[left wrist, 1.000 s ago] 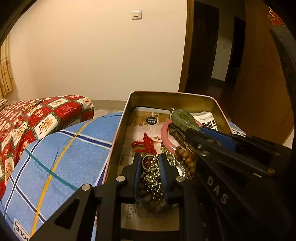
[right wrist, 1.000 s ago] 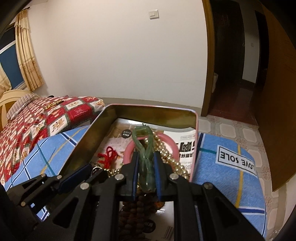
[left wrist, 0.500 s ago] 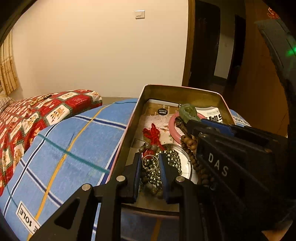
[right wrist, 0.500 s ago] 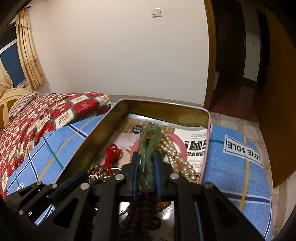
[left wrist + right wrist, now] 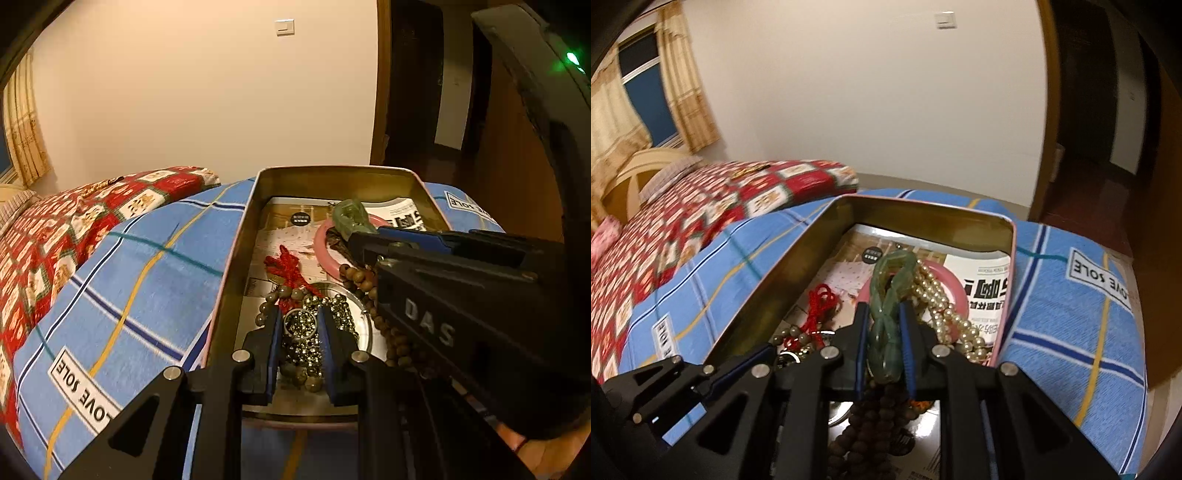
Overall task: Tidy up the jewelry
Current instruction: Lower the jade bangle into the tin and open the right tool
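Left hand-held gripper (image 5: 298, 325) sits low inside the tin box (image 5: 236, 258), its 2 blue-padded fingers close together w/ a cluster of small metallic beads (image 5: 301, 343) and 1 silver ring (image 5: 300, 325) between them — pads look pressed on the cluster. Just ahead of its tips: 1 red knotted cord (image 5: 286, 264); beyond that, 1 pink bangle (image 5: 325, 243). To its right the right hand-held gripper (image 5: 882, 314) crosses in, black body marked "DAS".

Right hand-held gripper is clamped on 1 green jade-like twisted bracelet (image 5: 888, 299), which sticks out past the fingertips and runs back between both pads. Under and behind its fingers hangs a strand of dark brown wooden beads (image 5: 864, 417). Just right of its tips: 1 pearl strand (image 5: 945, 310) draped over the pink bangle. Left of its tips the red cord shows again, w/ a few olive-brown round beads (image 5: 792, 332) near it; the left hand-held gripper's arm lies at lower left.

All jewelry is in the 1 open tin — gold inside, pink rim — whose floor is lined w/ printed paper (image 5: 982, 291). A round silvery dish (image 5: 364, 328) lies under the metallic beads. Tin rests on a blue plaid cloth (image 5: 129, 288) w/ white labels; past it, left of both grippers, 1 bed w/ a red patterned cover (image 5: 701, 206). Part of a person's hand shows at bottom right of the left view.
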The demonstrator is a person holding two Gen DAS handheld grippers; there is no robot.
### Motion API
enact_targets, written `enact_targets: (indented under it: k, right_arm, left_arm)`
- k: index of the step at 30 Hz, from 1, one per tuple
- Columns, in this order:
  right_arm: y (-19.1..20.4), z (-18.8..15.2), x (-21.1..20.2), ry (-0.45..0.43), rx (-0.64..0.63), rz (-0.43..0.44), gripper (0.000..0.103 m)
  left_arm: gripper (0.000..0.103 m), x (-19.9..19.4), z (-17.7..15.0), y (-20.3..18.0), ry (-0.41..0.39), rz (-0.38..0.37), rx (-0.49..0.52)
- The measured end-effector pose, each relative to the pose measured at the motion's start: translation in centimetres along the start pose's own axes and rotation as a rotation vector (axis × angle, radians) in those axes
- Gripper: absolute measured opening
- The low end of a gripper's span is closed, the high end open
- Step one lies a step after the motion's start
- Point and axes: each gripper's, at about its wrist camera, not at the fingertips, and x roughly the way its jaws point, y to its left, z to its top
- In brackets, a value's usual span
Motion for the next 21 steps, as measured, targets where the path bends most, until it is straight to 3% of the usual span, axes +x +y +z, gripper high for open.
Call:
enact_targets:
  k: [2,4,11,13,16,18,20,21]
  right_arm:
    - [0.1,-0.5,-0.1,0.009,-0.018,0.037,0.021]
    - [1.5,-1.3,-0.1,-0.013,-0.124,-0.026,0.021]
    - [1.5,-1.5,0.1,-0.034,-0.102,-0.034,0.024]
    - [1.2,-1.7,-0.5,-0.041,-0.087,-0.033,0.036]
    - [1.3,-2.1,-1.4,-0.060,-0.066,0.004,0.042]
    - [1.2,-2.5,-2.4,-0.084,-0.043,0.014,0.053]
    - [1.2,-2.8,-3.4,-0.120,-0.024,0.000,0.067]
    - [1.0,-3.0,-4.1,-0.145,-0.009,-0.014,0.068]
  left_arm:
    - [0.020,-0.1,0.0,0.1,-0.003,0.000,-0.006]
    - [0.020,0.1,0.1,0.1,-0.001,0.006,-0.005]
    - [0.020,0.1,0.0,0.0,-0.003,-0.002,-0.002]
    - [0.020,0.1,0.0,0.1,-0.004,-0.003,-0.003]
    - [0.020,0.0,0.0,0.1,-0.006,-0.005,-0.007]
    - [0.020,-0.2,0.0,0.3,-0.012,-0.015,-0.023]
    - [0.023,-0.6,0.0,0.5,-0.013,-0.018,-0.041]
    - [0.029,-1.0,0.1,0.6,-0.017,-0.011,-0.043]
